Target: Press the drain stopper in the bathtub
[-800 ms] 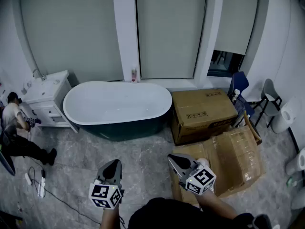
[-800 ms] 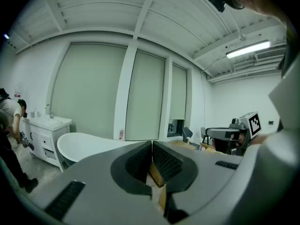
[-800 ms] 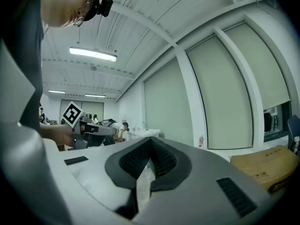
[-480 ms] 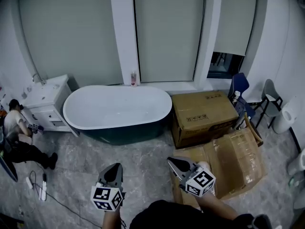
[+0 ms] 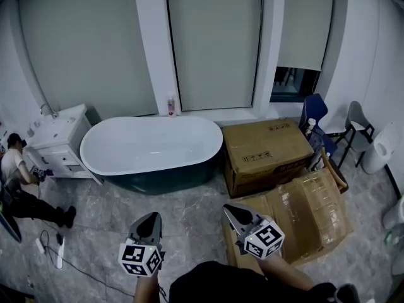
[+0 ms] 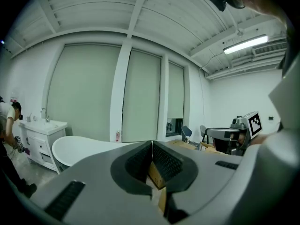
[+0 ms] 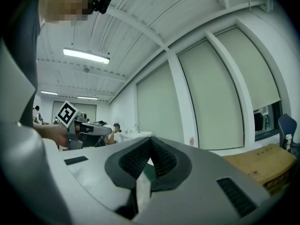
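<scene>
While the left tongs (image 5: 150, 215) and right tongs (image 5: 229, 209) sit clenched, empty, well short of the bathtub (image 5: 151, 145), it's approach time, I'd say — walk closer first.

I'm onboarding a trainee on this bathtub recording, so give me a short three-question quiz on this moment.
1. True or false: the left gripper is touching the white oval bathtub with the dark outer shell.
2. Which stands nearest the bathtub's end at the head view's right? A) brown cardboard box B) blue chair C) white washbasin cabinet
3. Fill in: the right gripper has its fingers ____.
Key: 1 false; 2 A; 3 shut.
</scene>
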Demonstrator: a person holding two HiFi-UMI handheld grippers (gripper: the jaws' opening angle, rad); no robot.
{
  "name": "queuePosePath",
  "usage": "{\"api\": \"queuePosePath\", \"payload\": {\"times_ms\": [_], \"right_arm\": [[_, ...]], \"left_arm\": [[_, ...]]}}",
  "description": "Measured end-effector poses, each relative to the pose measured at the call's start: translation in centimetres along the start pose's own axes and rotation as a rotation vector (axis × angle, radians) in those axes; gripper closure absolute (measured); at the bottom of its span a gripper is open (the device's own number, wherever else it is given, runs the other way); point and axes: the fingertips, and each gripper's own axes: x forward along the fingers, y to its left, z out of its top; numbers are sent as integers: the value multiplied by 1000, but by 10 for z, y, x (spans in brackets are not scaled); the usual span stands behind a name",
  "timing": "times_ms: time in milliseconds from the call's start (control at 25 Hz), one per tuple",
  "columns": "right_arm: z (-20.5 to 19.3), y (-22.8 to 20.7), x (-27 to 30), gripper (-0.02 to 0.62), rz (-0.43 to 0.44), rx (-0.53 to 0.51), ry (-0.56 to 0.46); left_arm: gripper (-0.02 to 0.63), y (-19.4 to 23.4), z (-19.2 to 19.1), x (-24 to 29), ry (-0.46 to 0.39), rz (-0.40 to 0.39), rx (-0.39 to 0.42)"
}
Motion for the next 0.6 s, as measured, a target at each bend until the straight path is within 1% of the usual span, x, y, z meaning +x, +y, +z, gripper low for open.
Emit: {"api": "queuePosePath", "payload": {"times_ms": [160,360,440,600], "right_arm": [[-9,-17,-18,581,-3,31,8],[-24,-38,-20,581,-15,102,29],[-27,-50,-13,581,-30,109,38],[-32,-80,20,581,-69,138,36]], "left_arm": [[586,-16,-4,14,15,-14,13],[586,-21,-4,38,29,-43,15],[586,-16,-5,54,32,-54,13],[586,10,-3,92,28,-69,-1]]}}
